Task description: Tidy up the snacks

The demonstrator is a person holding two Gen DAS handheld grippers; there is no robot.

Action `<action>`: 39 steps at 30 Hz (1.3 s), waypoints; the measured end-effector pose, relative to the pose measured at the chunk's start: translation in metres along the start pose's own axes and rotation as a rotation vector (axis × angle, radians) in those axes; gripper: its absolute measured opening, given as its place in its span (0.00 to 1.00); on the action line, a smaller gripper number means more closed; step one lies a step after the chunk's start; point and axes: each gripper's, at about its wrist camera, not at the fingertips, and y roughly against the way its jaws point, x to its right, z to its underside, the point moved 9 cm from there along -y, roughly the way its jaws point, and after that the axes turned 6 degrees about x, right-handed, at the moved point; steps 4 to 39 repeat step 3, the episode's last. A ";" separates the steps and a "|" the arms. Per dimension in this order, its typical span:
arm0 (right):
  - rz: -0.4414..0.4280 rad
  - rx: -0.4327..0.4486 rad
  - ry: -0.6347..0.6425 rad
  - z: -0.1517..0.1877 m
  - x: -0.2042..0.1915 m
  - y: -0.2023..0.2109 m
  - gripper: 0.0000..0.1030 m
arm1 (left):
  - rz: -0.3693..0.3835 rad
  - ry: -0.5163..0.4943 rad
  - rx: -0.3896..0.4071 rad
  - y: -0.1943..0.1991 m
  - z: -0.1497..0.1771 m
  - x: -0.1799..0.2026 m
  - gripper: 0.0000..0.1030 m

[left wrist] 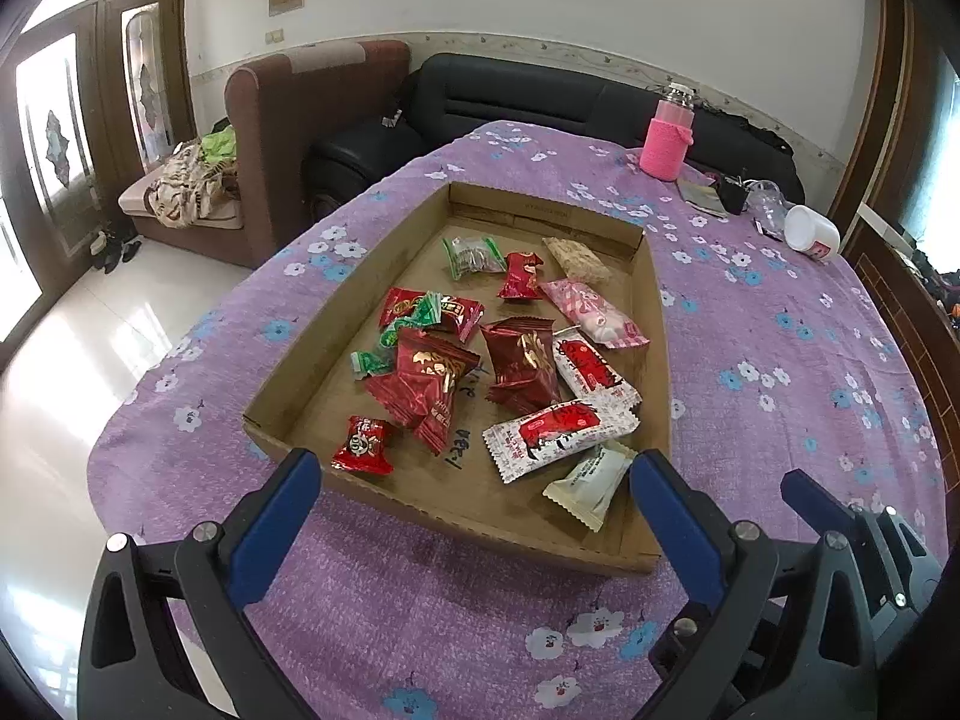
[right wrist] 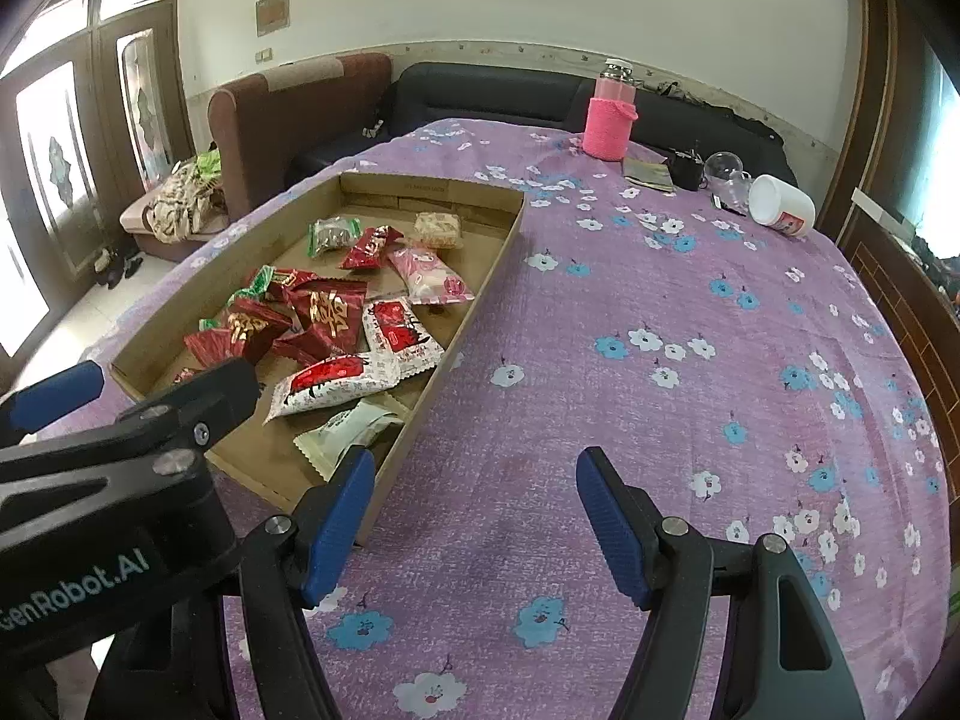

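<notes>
A shallow cardboard tray [left wrist: 336, 306] [right wrist: 480, 276] lies on the purple flowered tablecloth. It holds several wrapped snacks: dark red packets [left wrist: 519, 363] [right wrist: 327, 306], white-and-red packets [left wrist: 558, 432] [right wrist: 336, 381], a cream packet [left wrist: 591, 480] [right wrist: 351, 429], a pink packet [left wrist: 594, 312] [right wrist: 429, 276], a small red candy [left wrist: 363, 444] and green ones [left wrist: 474, 255]. My left gripper [left wrist: 474, 480] is open and empty just before the tray's near edge. My right gripper [right wrist: 474, 480] is open and empty over bare cloth right of the tray; it also shows in the left wrist view [left wrist: 840, 516].
A pink-sleeved bottle [left wrist: 666, 138] [right wrist: 609, 120], a tipped white cup [left wrist: 810, 231] [right wrist: 780, 204], a dark pouch and a clear item stand at the table's far right. Sofas [left wrist: 540, 102] and doors lie beyond the table's far and left edges.
</notes>
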 end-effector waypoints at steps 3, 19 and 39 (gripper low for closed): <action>-0.007 0.007 -0.017 -0.001 0.006 0.003 0.72 | -0.007 -0.018 0.008 0.004 0.000 0.005 1.00; -0.007 0.007 -0.017 -0.001 0.006 0.003 0.72 | -0.007 -0.018 0.008 0.004 0.000 0.005 1.00; -0.007 0.007 -0.017 -0.001 0.006 0.003 0.72 | -0.007 -0.018 0.008 0.004 0.000 0.005 1.00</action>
